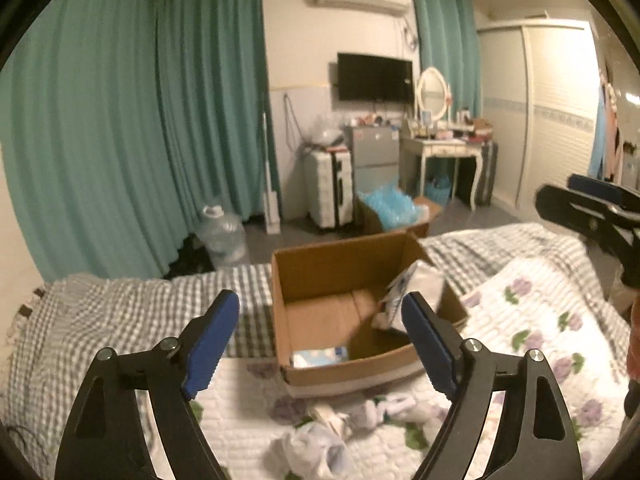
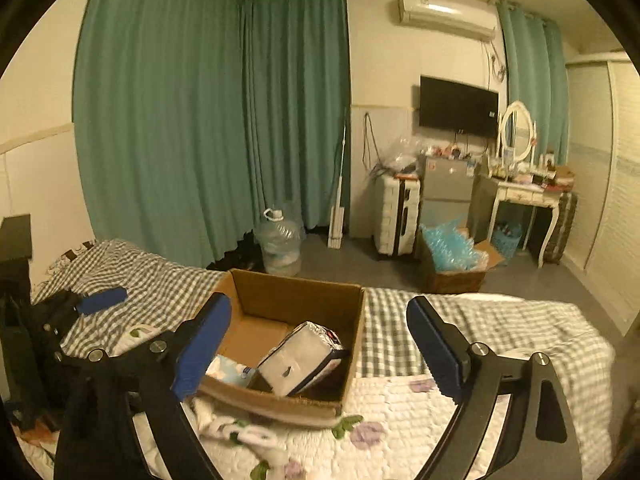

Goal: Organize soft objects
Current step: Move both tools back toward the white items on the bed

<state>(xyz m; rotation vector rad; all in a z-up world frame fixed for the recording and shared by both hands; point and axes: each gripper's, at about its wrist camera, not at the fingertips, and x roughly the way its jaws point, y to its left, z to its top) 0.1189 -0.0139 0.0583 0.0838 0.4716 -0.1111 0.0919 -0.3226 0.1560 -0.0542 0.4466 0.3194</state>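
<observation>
An open cardboard box (image 1: 320, 268) stands on the bed. A white soft pack (image 1: 404, 292) leans inside against its right wall, and a pale blue pack (image 1: 320, 357) lies in its near corner. Both show in the right wrist view, the white pack (image 2: 298, 356) and the blue one (image 2: 226, 370), in the same box (image 2: 296, 300). Small white soft items (image 1: 360, 416) and a crumpled white bag (image 1: 316, 450) lie on the quilt in front of the box. My left gripper (image 1: 324, 312) is open and empty above the box. My right gripper (image 2: 320, 320) is open and empty above it too.
The bed has a grey checked sheet (image 1: 132, 304) and a white floral quilt (image 1: 532, 320). Beyond the bed stand a water jug (image 1: 222, 236), a white suitcase (image 1: 330, 188), a box of blue plastic (image 1: 394, 210) and a dressing table (image 1: 440, 148). Green curtains (image 1: 120, 120) hang on the left.
</observation>
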